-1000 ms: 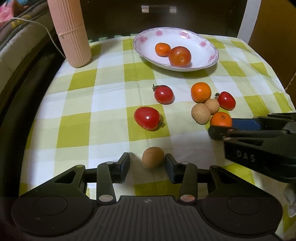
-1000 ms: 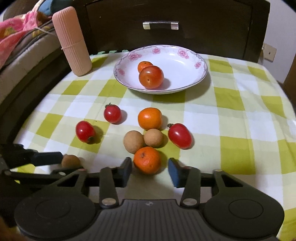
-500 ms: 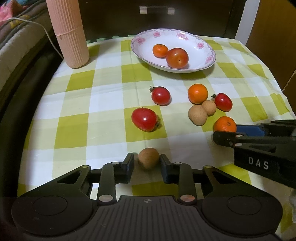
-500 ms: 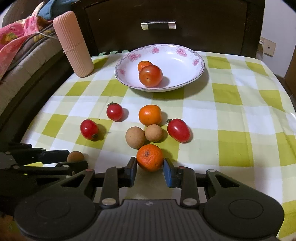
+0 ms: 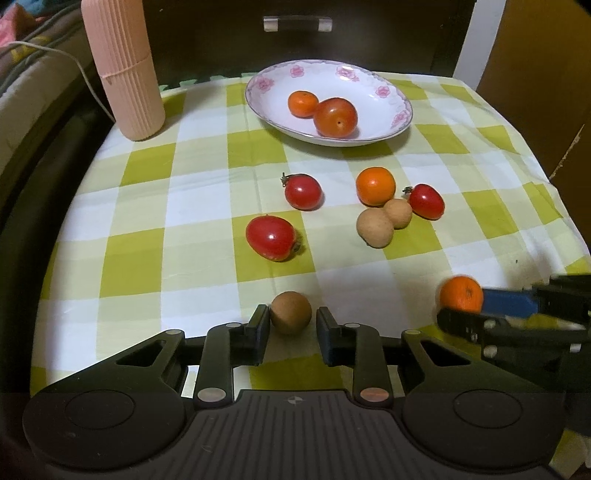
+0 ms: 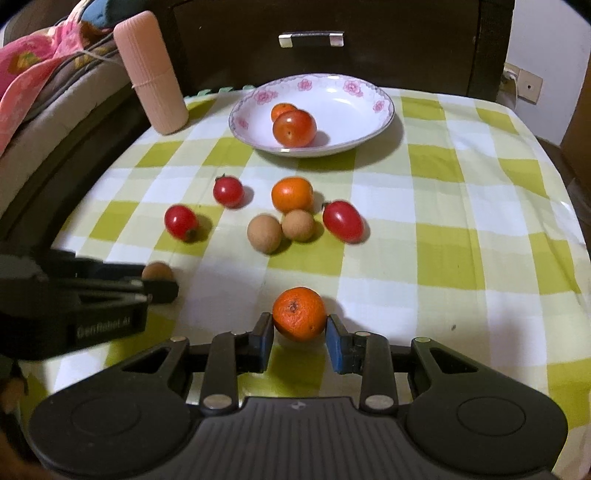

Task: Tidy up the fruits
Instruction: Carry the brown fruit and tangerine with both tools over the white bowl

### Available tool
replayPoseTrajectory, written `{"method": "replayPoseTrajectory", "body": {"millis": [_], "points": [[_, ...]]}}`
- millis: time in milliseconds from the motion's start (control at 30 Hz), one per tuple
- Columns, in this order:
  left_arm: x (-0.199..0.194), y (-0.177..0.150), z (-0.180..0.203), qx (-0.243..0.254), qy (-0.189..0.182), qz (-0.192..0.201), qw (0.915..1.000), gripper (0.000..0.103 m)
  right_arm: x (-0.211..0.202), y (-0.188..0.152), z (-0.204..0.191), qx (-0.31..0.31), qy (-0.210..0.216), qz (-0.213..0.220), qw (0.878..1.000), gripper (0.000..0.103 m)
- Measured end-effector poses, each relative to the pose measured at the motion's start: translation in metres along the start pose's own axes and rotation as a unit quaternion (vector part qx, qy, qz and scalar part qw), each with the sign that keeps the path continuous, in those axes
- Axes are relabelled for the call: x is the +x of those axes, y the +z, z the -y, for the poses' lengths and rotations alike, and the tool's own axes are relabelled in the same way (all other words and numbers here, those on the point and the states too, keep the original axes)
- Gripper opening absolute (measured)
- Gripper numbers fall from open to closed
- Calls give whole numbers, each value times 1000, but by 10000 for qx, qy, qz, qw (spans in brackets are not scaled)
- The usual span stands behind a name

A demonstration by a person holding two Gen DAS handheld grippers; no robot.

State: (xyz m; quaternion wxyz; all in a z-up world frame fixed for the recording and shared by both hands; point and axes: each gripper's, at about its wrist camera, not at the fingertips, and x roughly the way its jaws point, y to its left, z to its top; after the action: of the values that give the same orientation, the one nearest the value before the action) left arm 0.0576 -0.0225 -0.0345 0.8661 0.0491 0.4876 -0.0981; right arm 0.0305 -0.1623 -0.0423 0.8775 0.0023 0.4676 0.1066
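My left gripper (image 5: pixel 291 322) is shut on a small brown longan (image 5: pixel 291 312) near the table's front edge. My right gripper (image 6: pixel 300 325) is shut on a small orange (image 6: pixel 299 313), its blue pads against both sides. In the left wrist view that orange (image 5: pixel 461 298) shows at the far right. A flowered white plate (image 5: pixel 391 125) at the back holds an orange (image 5: pixel 303 104) and a large tomato (image 5: pixel 335 117). On the checked cloth between lie three cherry tomatoes (image 5: pixel 303 191) (image 5: pixel 271 238) (image 5: pixel 426 201), one orange (image 5: pixel 375 185) and two longans (image 5: pixel 375 232) (image 5: pixel 398 213).
A tall pink ribbed cylinder (image 5: pixel 123 70) stands at the back left corner. Behind the table is a dark cabinet with a metal handle (image 5: pixel 297 24). Bedding (image 6: pixel 37 74) lies off the left edge. The cloth drops away at the right edge (image 5: pixel 565 206).
Both pairs of jaws have closed onto their fruit. My right gripper has drawn the small orange back from the cluster toward the front edge. The left gripper has stayed in place.
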Motion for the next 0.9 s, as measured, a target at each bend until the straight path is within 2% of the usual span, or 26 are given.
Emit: {"method": "replayPoseTrajectory", "body": {"millis": [200, 300, 600, 767, 900], "points": [[5, -3, -2, 33, -15, -86, 10000, 37, -3, -13, -3, -65, -62, -128, 9999, 30], [5, -4, 1, 113, -14, -48, 9999, 41, -3, -13, -3, -44, -55, -129, 9999, 30], [6, -7, 4, 244, 51, 33, 9997, 43, -2, -11, 0, -20, 15, -114, 9999, 31], [7, -5, 5, 259, 53, 10, 9997, 43, -2, -10, 2, 45, 73, -125, 9999, 32], [9, 0, 6, 282, 84, -34, 9996, 39, -2, -10, 5, 110, 86, -84, 9999, 32]]}}
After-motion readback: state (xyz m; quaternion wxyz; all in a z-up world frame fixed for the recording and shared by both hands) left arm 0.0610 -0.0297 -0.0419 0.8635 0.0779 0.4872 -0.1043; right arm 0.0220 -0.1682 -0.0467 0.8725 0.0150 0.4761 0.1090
